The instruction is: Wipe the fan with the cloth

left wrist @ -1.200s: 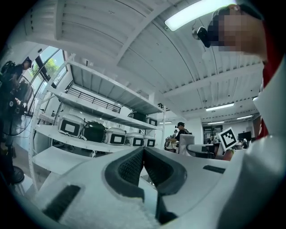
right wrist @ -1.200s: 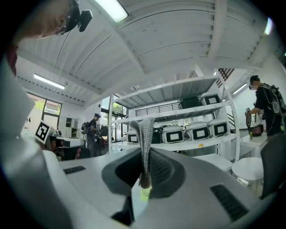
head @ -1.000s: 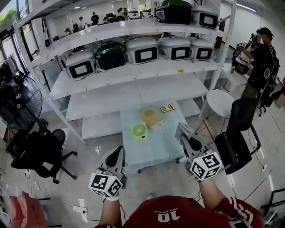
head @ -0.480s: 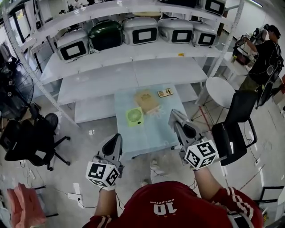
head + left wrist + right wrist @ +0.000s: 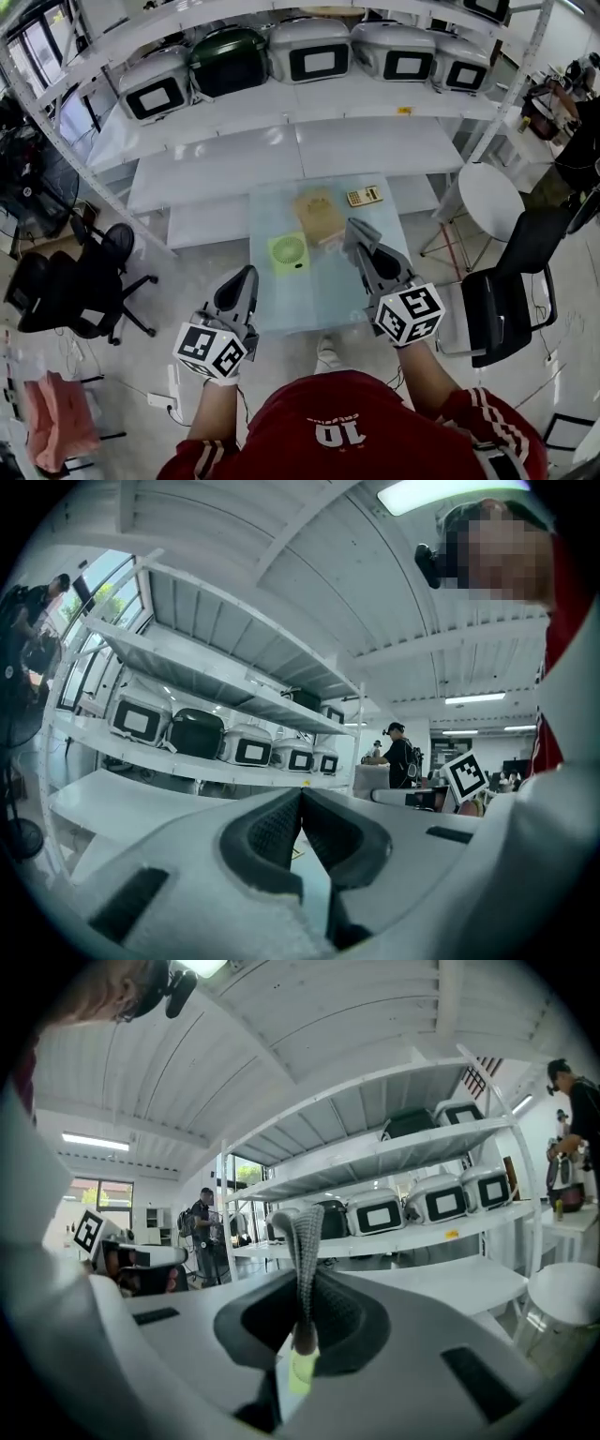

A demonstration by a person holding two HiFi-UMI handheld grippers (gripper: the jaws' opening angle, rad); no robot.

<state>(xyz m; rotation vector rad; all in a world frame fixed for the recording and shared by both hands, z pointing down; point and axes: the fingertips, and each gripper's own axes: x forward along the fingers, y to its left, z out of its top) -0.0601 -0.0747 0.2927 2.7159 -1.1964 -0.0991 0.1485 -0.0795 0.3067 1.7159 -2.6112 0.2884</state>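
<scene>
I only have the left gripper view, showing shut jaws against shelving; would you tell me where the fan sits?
Observer: The green fan is on the table, ahead of the left gripper and slightly right.
Operator: Thank you; where is the cloth?
Observer: The tan cloth lies on the table just beyond the fan, held by neither gripper.
Operator: Is the right gripper holding anything?
Observer: No; the right gripper is shut on nothing, hovering above the table's right side.

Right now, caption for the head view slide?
Left claw and right claw, both shut and empty, poised before a table holding fan, cloth and calculator.
</scene>
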